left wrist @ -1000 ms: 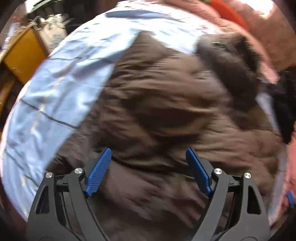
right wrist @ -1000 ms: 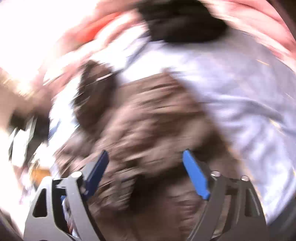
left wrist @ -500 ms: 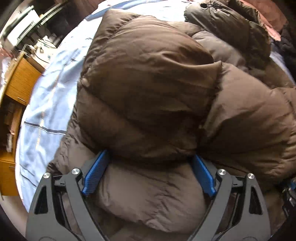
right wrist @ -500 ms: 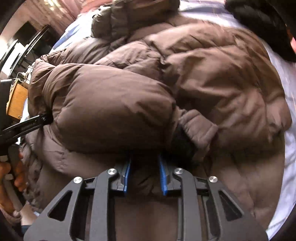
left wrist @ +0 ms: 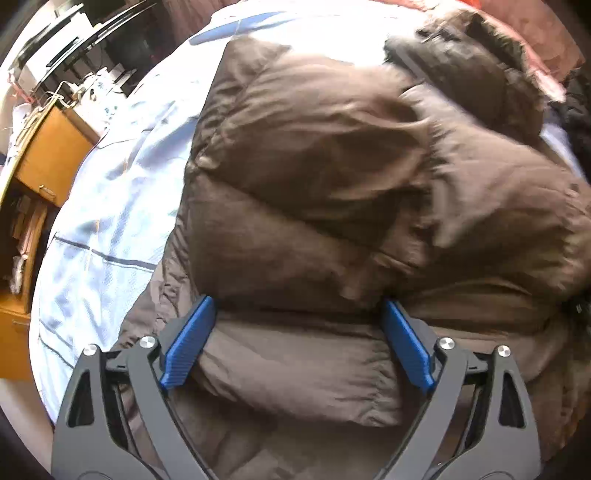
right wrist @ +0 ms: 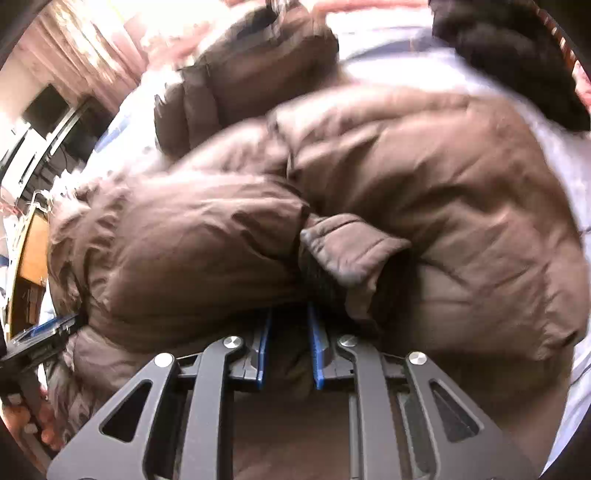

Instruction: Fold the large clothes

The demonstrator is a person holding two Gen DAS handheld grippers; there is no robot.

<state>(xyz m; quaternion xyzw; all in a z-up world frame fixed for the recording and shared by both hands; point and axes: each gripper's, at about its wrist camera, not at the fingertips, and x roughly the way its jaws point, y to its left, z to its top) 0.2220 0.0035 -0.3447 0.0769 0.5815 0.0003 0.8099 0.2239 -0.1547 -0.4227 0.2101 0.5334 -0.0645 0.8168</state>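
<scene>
A big brown puffer jacket (left wrist: 332,177) lies on a light blue bed sheet (left wrist: 110,206), its sleeves folded in over the body. My left gripper (left wrist: 299,314) is open, its blue pads (left wrist: 188,343) spread on either side of a puffy fold at the jacket's near edge. In the right wrist view the jacket (right wrist: 424,166) fills the frame, with a sleeve cuff (right wrist: 351,251) in the middle. My right gripper (right wrist: 288,325) is shut on jacket fabric just below that cuff. The left gripper shows at that view's left edge (right wrist: 40,339).
A wooden cabinet (left wrist: 40,166) and a cluttered desk (left wrist: 74,74) stand left of the bed. A dark garment (right wrist: 517,55) lies on the sheet beyond the jacket. Pink bedding (left wrist: 535,33) is at the far side. A hand (right wrist: 33,424) holds the left gripper.
The right gripper has stayed shut on the jacket fabric since half a second ago, after closing from open. The left gripper remains open at the jacket's near edge; both views shifted slightly.
</scene>
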